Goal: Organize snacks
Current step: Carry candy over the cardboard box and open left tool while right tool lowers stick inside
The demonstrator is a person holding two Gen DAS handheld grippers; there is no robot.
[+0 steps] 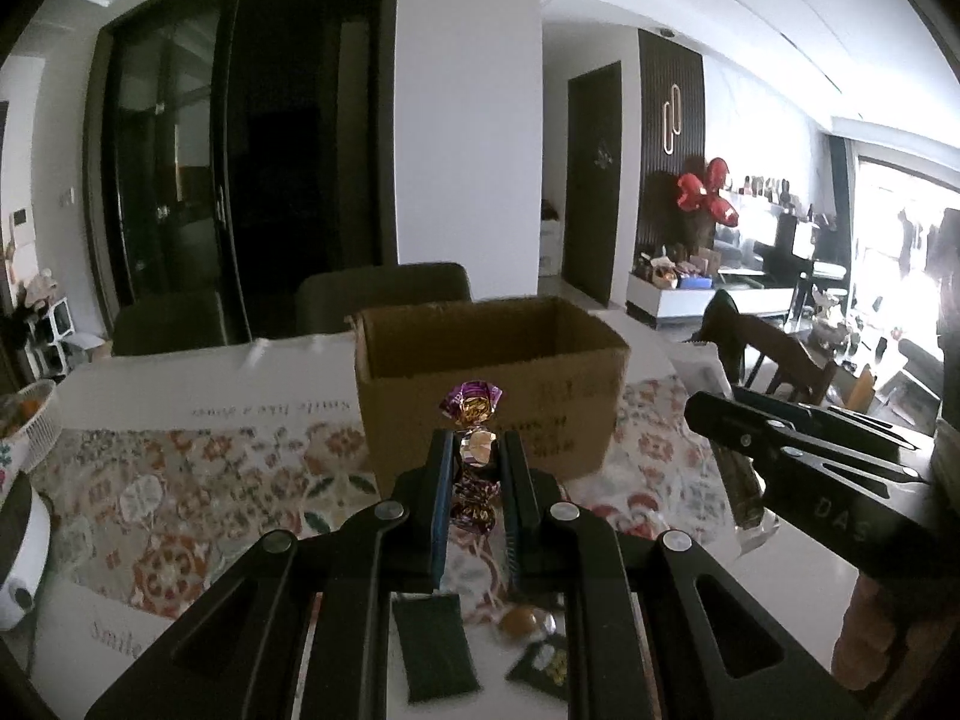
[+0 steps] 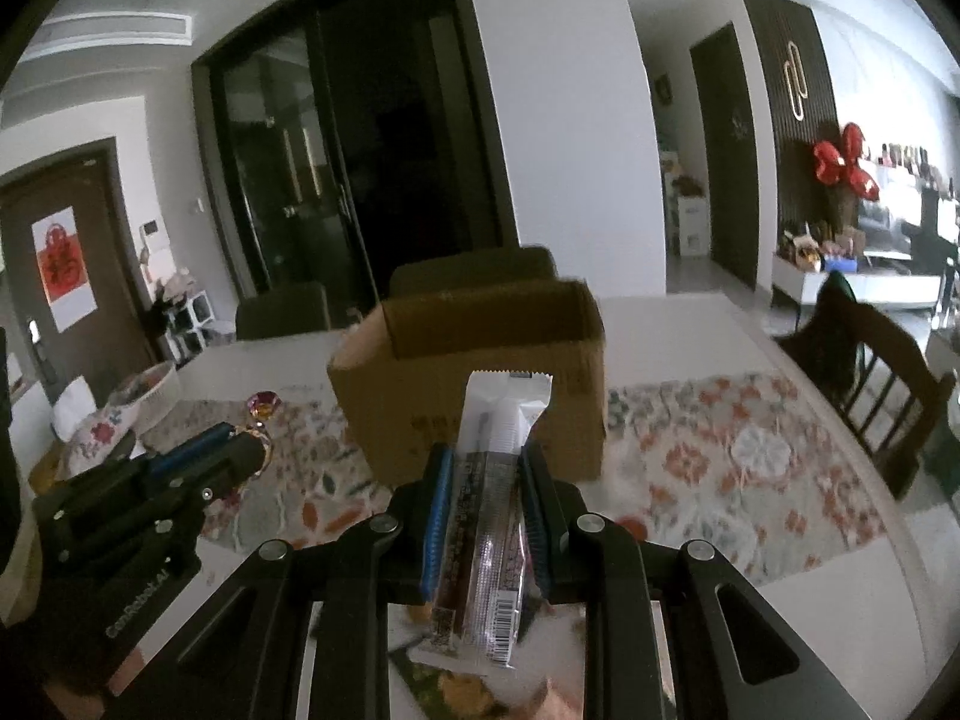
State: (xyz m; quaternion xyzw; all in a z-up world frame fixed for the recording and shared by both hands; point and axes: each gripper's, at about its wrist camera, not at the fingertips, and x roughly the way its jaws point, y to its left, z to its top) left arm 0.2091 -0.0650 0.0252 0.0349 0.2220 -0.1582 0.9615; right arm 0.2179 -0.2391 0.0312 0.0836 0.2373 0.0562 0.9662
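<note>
An open cardboard box [image 1: 489,384] stands on the table ahead of both grippers; it also shows in the right wrist view [image 2: 474,372]. My left gripper [image 1: 477,450] is shut on a purple-and-gold wrapped candy [image 1: 474,408], held above the table in front of the box. My right gripper [image 2: 483,462] is shut on a long snack packet [image 2: 498,480] with a white top and brown body, also held in front of the box. The left gripper appears at the left of the right wrist view [image 2: 240,450], the right gripper at the right of the left wrist view [image 1: 720,420].
The table carries a floral cloth [image 1: 180,492]. Loose snacks lie below the left gripper: a dark green packet [image 1: 435,648], an amber candy [image 1: 519,621], a black packet [image 1: 546,666]. A white basket [image 1: 24,426] sits at the left edge. Chairs stand behind the table and at the right [image 2: 888,378].
</note>
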